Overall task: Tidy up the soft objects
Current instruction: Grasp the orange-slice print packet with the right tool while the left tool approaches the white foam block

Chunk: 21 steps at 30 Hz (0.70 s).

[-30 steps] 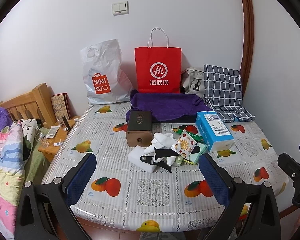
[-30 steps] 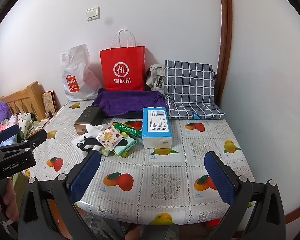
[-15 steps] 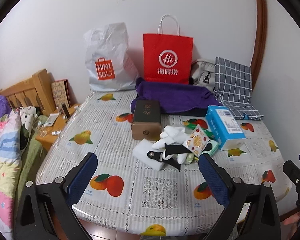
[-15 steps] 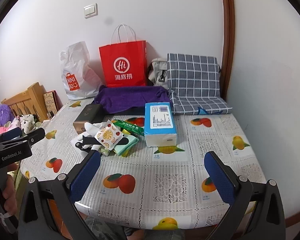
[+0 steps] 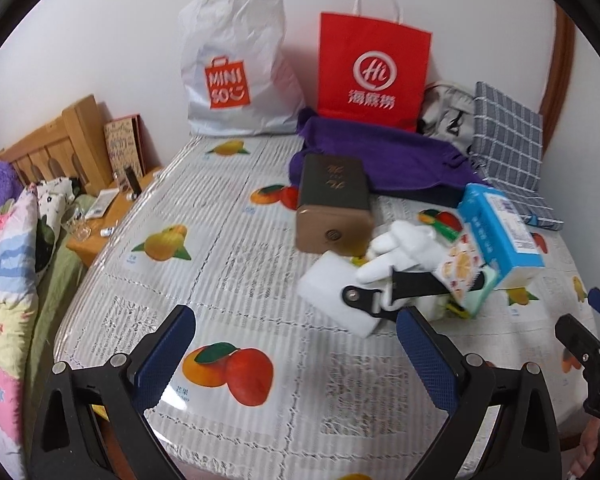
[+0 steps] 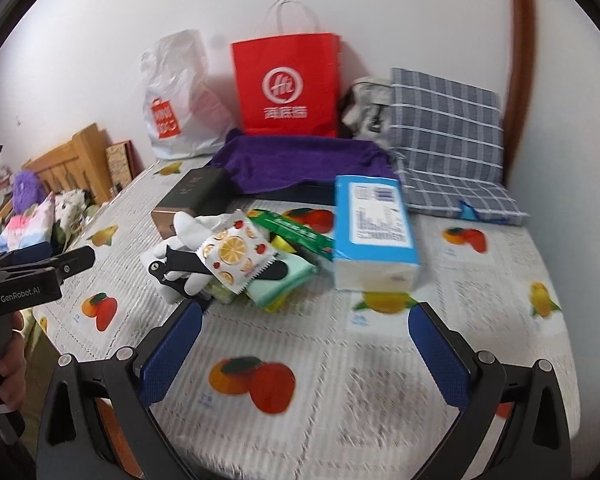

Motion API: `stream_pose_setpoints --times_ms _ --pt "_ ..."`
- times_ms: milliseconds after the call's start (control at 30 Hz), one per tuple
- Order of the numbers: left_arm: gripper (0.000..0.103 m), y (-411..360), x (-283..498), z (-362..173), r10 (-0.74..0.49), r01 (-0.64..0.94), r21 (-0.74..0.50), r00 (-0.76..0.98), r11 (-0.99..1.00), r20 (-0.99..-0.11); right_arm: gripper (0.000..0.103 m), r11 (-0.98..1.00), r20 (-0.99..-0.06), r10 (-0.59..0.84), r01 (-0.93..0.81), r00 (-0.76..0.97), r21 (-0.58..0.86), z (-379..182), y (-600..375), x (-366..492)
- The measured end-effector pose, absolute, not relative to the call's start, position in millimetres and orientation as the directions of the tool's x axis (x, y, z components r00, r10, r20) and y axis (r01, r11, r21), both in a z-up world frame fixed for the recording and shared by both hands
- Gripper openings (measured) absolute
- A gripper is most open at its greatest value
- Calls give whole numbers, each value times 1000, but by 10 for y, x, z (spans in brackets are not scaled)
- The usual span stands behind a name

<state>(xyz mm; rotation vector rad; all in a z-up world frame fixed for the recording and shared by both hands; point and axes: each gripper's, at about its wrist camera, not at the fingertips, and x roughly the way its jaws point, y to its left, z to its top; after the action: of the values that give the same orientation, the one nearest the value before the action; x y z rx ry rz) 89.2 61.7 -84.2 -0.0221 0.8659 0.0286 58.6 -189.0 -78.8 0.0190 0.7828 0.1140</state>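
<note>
over the table [image 5: 228,264] — both grippers' fingers [image 5: 166,356] wide apart, empty

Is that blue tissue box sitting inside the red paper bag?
No, the blue tissue box lies out on the fruit-print tablecloth, well in front of the red paper bag standing against the wall.

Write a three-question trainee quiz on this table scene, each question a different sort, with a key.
1. True or false: the left gripper is shut on the white glove.
2. What stands against the wall directly behind the purple towel? A) red paper bag B) blue tissue pack C) dark gift box
3. Fill in: the fruit-print sachet lies on top of the ___ scissors.

Key: 1 false; 2 A; 3 black.
</note>
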Motion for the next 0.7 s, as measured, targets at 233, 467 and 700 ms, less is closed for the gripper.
stream_pose_setpoints --times_ms 233,467,700 --pt "101 745 1095 -1093 18 -43 -10 602 999 -798 102 979 -714 150 -203 684 11 -1103 -1598 1039" --pt "101 754 1234 -1215 17 -33 -3 583 999 -812 102 950 -718 162 -304 677 -72 -1351 -1397 1307" --pt "101 726 1316 -1296 11 -18 1 572 1000 -820 102 899 -730 138 -394 669 -192 -1546 -1228 1427"
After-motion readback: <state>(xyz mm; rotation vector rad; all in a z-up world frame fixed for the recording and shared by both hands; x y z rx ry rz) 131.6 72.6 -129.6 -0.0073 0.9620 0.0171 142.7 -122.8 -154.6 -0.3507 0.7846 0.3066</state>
